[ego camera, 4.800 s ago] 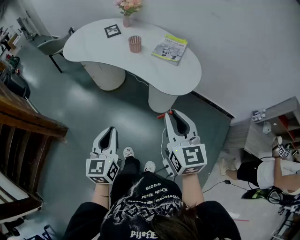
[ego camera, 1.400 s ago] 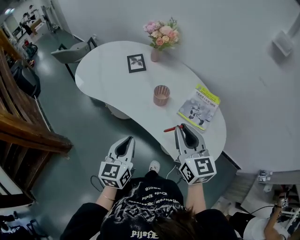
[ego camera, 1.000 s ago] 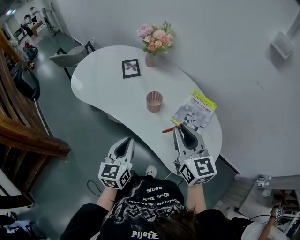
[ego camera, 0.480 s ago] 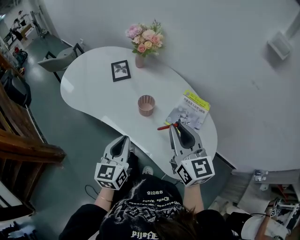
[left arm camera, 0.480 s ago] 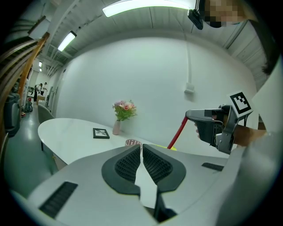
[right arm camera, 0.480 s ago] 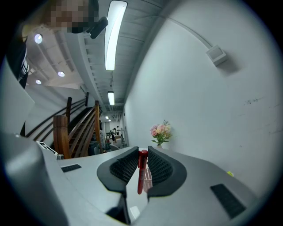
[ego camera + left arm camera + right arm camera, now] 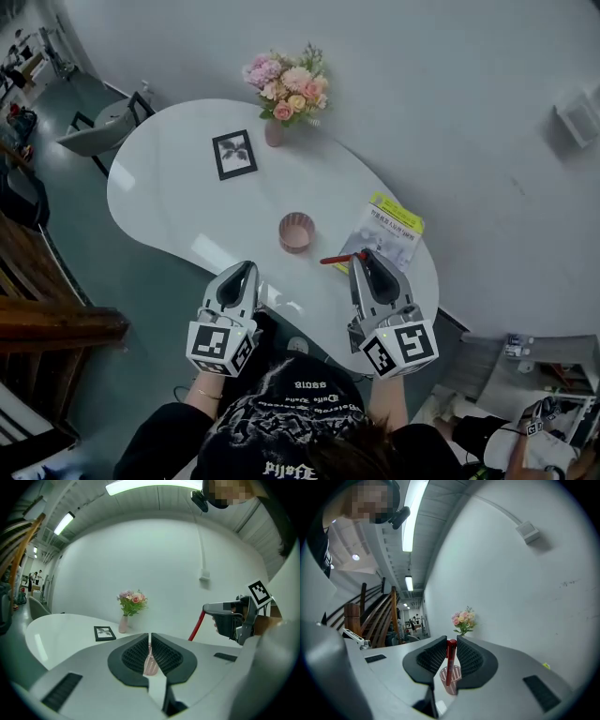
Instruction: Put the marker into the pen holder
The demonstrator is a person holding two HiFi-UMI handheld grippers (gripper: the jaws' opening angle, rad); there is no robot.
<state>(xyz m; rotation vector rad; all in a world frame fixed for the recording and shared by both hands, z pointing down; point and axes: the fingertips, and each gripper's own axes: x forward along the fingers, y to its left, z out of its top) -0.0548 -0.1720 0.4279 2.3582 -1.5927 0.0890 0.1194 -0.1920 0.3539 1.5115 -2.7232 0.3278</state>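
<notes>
The pink mesh pen holder stands upright near the front of the white table. My right gripper is shut on a red marker, which sticks out leftward from its fingertips, a little right of the holder. In the right gripper view the marker stands upright between the jaws, with the holder behind and below it. My left gripper hovers at the table's front edge, left of the holder, shut and empty. Through its gap a strip of the holder shows.
A magazine lies right of the holder, just beyond my right gripper. A framed picture and a vase of flowers stand at the table's far side. A grey chair sits at the left end; the wall is close behind.
The table has come closer and both grippers now reach over its front edge. The marker's tip is nearer the pen holder than before. The grip on the marker is unchanged.
</notes>
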